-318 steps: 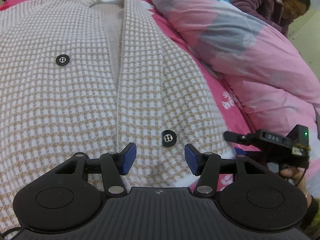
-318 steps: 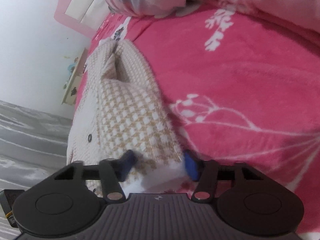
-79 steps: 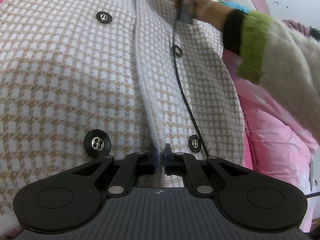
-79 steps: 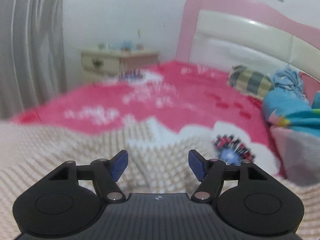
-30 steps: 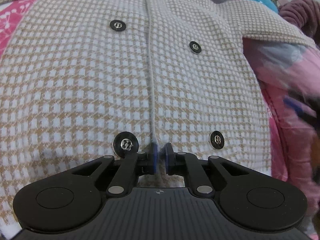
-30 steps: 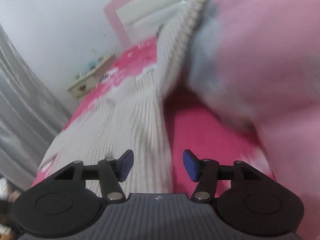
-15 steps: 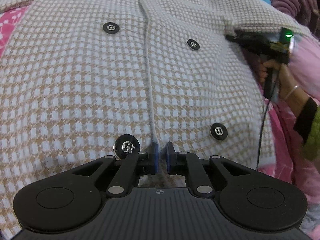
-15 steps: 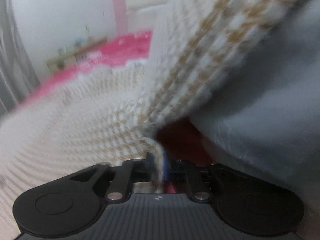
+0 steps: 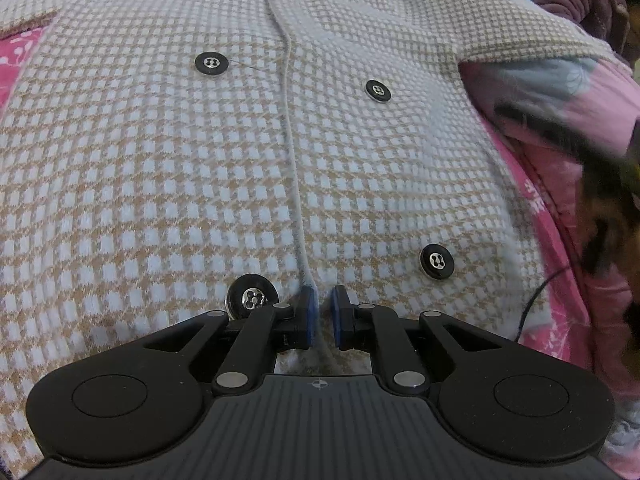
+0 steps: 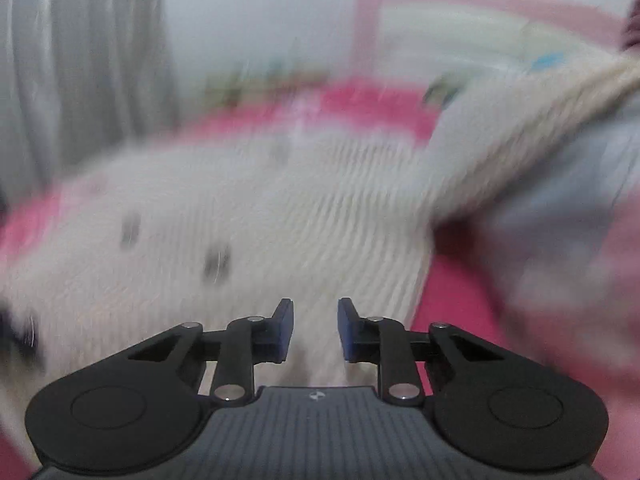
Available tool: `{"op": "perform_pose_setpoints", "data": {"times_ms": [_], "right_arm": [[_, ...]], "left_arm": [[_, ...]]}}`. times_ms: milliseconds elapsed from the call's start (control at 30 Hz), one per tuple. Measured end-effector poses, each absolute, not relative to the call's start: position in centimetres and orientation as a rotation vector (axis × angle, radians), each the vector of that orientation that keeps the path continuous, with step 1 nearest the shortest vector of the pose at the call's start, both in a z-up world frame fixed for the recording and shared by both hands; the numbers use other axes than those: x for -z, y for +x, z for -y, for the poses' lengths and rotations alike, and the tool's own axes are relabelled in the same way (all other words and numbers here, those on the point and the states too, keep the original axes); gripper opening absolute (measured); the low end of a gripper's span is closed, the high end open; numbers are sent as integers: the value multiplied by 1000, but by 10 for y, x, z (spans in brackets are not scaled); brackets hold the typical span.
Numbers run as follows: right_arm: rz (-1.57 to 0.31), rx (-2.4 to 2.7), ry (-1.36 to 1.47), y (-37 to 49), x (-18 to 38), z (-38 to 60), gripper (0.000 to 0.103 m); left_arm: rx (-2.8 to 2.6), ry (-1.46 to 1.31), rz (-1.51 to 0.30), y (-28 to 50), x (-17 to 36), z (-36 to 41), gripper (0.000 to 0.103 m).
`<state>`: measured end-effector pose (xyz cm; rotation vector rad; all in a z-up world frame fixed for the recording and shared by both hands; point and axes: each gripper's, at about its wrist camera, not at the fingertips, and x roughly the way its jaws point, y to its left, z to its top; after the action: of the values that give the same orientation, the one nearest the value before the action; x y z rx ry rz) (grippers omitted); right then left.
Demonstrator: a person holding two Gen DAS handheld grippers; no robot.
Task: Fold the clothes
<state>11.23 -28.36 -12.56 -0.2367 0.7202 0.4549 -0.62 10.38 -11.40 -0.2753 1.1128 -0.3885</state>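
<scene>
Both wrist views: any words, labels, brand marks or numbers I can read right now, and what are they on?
No readable text in either view.
Left tongs body: only a small crosshair mark, no letters.
Right tongs body: a tiny emblem near the front edge, too small to read.
Checked coat: black buttons with plain holes, no label showing.
Pink bedspread: white pattern only, not lettering.
Right wrist view is motion-blurred; nothing legible there.
</scene>
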Motion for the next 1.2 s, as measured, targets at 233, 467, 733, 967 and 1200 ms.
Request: {"op": "perform_pose_setpoints", "data": {"times_ms": [233, 467, 733, 967, 1200], "right_arm": [[-689, -346, -217, 67, 89, 306, 14], [-856, -569, -227, 4, 121, 268, 13], [-801, -495, -190, -35, 93, 264, 13], [-917, -450, -228, -54, 120, 271, 13], [-739, -458, -192, -21, 93, 268, 14]], "left_arm": [[373, -264, -1081, -6, 107, -102, 15], [343, -131, -1013, -14, 104, -91, 24], [312, 9, -914, -17, 85, -65, 25], [290, -47, -1005, 25, 103, -40, 28], [269, 24, -879, 57, 74, -22, 31]]}}
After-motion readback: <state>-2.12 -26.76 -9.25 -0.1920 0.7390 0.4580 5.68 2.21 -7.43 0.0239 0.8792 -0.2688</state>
